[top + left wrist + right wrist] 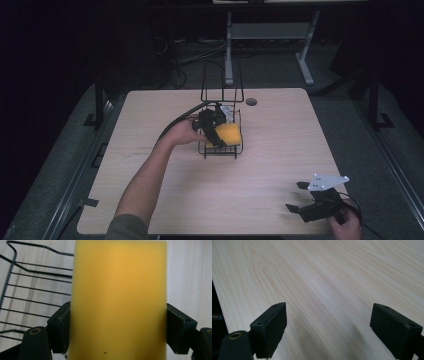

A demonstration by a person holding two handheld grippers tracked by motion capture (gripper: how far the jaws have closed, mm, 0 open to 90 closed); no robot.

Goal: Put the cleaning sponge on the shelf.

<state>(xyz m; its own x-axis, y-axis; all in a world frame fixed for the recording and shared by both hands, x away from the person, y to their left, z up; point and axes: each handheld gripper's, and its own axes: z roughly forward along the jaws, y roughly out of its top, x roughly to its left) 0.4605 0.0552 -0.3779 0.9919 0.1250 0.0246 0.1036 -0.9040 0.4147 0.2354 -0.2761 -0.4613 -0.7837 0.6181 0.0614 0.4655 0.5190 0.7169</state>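
In the high view, the left gripper sits at the centre of the frame, over a black wire rack on the table. Its 2 jaws pinch a yellow sponge, which lies within the rack's outline, toward its right side; whether it touches the wires cannot be told. The left hand comes in from the lower left, forearm slanting up toward the rack.

In the left gripper view, the sponge runs from the top edge to the bottom through the middle of the frame, a jaw pressed against each of its long sides near the bottom. The rack's wires cross the left part of the frame, and bare tabletop lies to the right.

The right gripper rests in the lower right of the high view, well apart from the rack, the right hand at the bottom edge behind it. In the right gripper view its jaws stand spread wide at the lower left and lower right, with only the wood grain of the table between them.
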